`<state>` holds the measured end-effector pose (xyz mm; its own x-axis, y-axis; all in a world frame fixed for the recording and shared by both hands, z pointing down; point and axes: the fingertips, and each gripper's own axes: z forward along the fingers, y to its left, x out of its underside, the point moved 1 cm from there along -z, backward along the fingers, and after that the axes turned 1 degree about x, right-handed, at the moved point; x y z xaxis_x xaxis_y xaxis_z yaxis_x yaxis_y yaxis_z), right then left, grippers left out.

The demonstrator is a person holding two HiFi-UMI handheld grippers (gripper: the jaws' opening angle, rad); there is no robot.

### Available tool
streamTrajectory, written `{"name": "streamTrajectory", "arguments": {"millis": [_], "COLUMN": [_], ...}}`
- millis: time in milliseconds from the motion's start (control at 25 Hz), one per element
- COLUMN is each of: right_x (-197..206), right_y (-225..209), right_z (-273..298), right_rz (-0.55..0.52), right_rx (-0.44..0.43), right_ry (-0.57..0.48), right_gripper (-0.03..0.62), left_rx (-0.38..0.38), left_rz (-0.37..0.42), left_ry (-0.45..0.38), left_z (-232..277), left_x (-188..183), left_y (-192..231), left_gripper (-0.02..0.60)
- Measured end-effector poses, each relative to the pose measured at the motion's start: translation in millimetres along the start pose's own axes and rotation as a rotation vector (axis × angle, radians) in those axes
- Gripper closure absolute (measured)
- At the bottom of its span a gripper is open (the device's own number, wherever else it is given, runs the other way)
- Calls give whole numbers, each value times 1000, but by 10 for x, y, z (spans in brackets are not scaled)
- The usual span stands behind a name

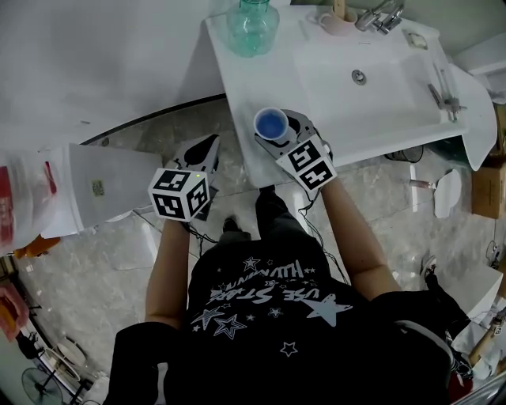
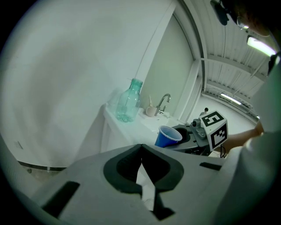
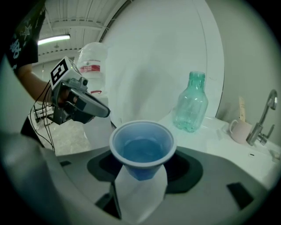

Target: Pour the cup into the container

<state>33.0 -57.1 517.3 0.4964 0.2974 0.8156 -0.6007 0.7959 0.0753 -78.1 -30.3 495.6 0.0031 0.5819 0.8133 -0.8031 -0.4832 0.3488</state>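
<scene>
1. Cup (image 3: 142, 148) first: your right gripper (image 1: 283, 133) has the blue cup upright, with the fingers (image 3: 189, 169) closed on its lower wall from both sides and the rim standing clear above them.
2. Liquid shows inside the cup, and its surface lies level and well below the rim.
3. In the head view the cup hangs over the front left corner of the white surface (image 1: 237, 87), near the front edge.
4. The green bottle (image 1: 251, 28) stands upright at the back left corner of that surface, well apart from the cup and beyond it as you look along your right gripper.
5. Your left gripper (image 2: 141, 154) is empty: its fingers (image 2: 122, 169) meet at the tips with nothing between them.
6. That left gripper sits off the surface on its left side, over the marbled floor (image 1: 79, 269), and it points toward the bottle and the cup.
7. To the right of the bottle the surface carries a sunken basin (image 1: 387, 95), with a faucet (image 1: 379, 16) at its back edge.
8. A pink mug (image 1: 336, 22) stands just beside the faucet, between it and the bottle.
9. The two grippers are apart, side by side in front of you, yours on the right being the nearer one to the basin.
</scene>
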Motion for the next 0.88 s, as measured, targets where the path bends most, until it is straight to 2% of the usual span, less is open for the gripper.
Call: {"name": "streamTrajectory", "arguments": {"millis": [880], "right_x": [174], "right_y": [42], "right_z": [250], "right_rz": [39], "right_rx": [-67], "right_ry": [66], "right_gripper": [313], "left_rx": [-31], "left_rz": [-48], "left_ry": [24], "left_z": [9], "left_x": [131], "left_y": [106], "left_gripper": [572]}}
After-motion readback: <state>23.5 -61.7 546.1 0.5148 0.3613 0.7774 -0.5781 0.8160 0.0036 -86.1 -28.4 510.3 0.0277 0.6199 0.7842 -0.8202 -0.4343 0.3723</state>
